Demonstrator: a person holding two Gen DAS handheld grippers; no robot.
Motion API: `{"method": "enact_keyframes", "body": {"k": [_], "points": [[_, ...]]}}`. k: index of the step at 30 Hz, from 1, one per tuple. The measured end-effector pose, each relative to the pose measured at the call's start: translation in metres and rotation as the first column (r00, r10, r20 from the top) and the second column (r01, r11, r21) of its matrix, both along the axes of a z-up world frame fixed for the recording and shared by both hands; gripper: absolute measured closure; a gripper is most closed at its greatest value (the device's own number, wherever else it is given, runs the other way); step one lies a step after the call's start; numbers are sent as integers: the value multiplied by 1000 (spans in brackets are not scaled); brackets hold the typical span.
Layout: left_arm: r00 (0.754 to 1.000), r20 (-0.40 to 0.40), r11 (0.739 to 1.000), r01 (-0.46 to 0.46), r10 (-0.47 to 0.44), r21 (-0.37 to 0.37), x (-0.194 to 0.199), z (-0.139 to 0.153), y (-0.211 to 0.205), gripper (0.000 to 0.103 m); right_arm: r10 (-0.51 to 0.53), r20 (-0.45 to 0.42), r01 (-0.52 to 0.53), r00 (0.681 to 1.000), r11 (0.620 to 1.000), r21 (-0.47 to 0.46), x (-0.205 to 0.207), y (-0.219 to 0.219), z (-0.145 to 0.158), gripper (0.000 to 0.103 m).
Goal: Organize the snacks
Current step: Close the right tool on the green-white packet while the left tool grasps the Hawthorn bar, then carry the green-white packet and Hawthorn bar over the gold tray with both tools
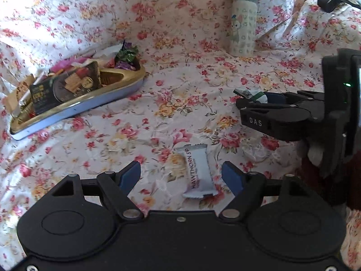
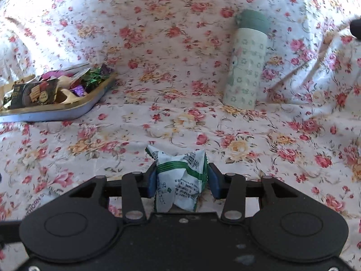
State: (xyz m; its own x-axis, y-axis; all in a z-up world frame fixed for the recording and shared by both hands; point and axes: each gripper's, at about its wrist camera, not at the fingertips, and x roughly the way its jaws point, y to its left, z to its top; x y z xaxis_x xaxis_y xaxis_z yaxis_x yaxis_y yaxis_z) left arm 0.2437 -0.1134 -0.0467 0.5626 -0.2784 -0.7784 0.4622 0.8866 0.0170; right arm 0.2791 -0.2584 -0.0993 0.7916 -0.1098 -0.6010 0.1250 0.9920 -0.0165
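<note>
A white snack bar marked HAWTHORN [image 1: 199,171] lies on the floral cloth between the open fingers of my left gripper [image 1: 181,176]. My right gripper [image 2: 182,181] is shut on a white and green snack packet [image 2: 180,178] and holds it above the cloth; this gripper also shows in the left wrist view [image 1: 250,100] with the packet [image 1: 250,94] at its tips. A gold and blue tin tray [image 1: 126,88] at the left holds several wrapped snacks; it also shows in the right wrist view [image 2: 90,106].
A pale green patterned flask [image 2: 246,63] stands upright at the back right, also in the left wrist view [image 1: 244,22]. A clear crumpled wrapper [image 1: 256,150] lies on the cloth near the right gripper. A black object [image 1: 331,3] rests at the far right.
</note>
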Motion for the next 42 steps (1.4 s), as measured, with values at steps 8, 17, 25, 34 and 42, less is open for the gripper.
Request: {"method": "enact_keyframes", "body": {"k": [8,17,25,34,42], "points": [[1000,14,1000,-18,18,21,4,-15,-11,34,-10,-1,10,1000,1000,29,2,-4,-1,57],[1000,5,1000,-19,19,-14,8,-20,-13,44,-15,-7,15,1000,1000,9,3,0,-2,56],[999,-25,998,-25,24,-56,11,-15,-11,75,-15,-8,15,1000,1000,11,4,-1,-2,56],[991,-25,986,-131,129,-107,-7,19,19,75,-13,-10,13,1000,1000,0,4,-1,-2,57],[980,-69,974,-196,189,-110,-48,38,56,75,-13,-11,13,1000,1000,-11,5,0,-1,57]]}}
